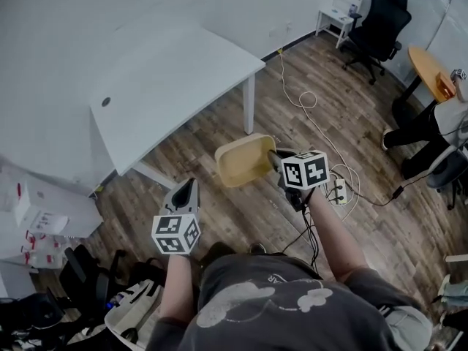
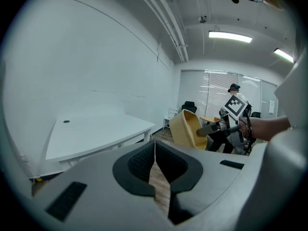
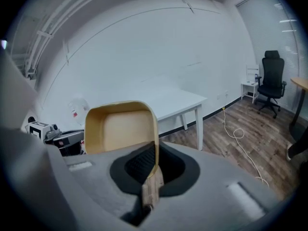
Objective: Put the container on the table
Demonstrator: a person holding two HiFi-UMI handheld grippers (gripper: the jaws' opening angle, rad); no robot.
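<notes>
A tan shallow container point(image 1: 245, 159) hangs tilted on its side in the air above the wood floor, short of the white table point(image 1: 168, 86). My right gripper point(image 1: 272, 156) is shut on the container's rim; in the right gripper view the rim point(image 3: 155, 129) runs down between the closed jaws, with the table point(image 3: 178, 102) beyond. My left gripper point(image 1: 191, 183) is lower left of the container, shut and holding nothing. The left gripper view shows its own jaws point(image 2: 154, 146) closed, the container point(image 2: 188, 128) off to the right and the table point(image 2: 96, 131) ahead.
A white cable point(image 1: 307, 101) snakes over the floor to a power strip point(image 1: 338, 189). A black office chair point(image 1: 376, 24) and a small white side table point(image 1: 338, 17) stand at the back right. A person sits by a round orange table point(image 1: 431, 72). Boxes point(image 1: 36, 225) lie at the left.
</notes>
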